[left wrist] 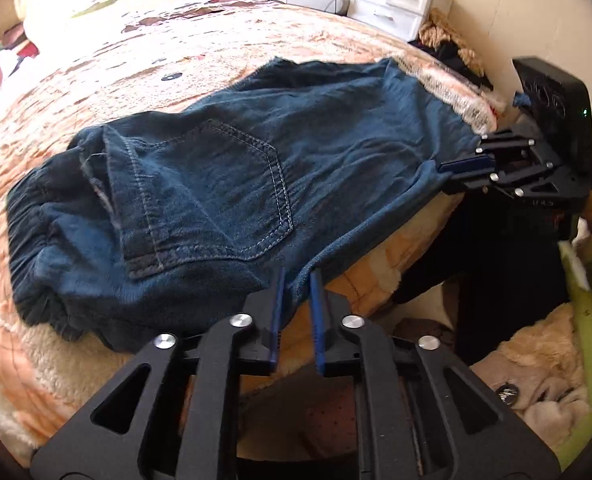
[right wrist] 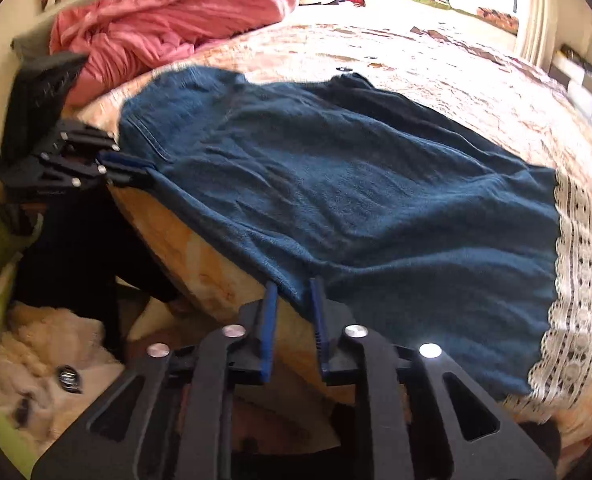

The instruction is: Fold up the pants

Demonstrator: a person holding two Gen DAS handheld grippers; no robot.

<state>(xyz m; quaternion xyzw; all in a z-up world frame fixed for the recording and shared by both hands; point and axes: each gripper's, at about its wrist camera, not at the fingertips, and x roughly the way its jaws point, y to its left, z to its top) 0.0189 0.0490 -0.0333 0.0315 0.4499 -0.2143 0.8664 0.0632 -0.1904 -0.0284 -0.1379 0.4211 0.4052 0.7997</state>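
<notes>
Dark blue denim pants lie across the bed, waistband to the left and a back pocket facing up. The legs show in the right wrist view. My left gripper is shut on the near edge of the pants at the bed's edge. My right gripper is shut on the same near edge further along the leg. Each gripper shows in the other's view, the right one and the left one, both pinching the fabric edge.
The bed has an orange-and-cream patterned cover with a white lace strip. A pink blanket lies at the far end. White drawers stand beyond the bed. Plush toys lie on the floor below.
</notes>
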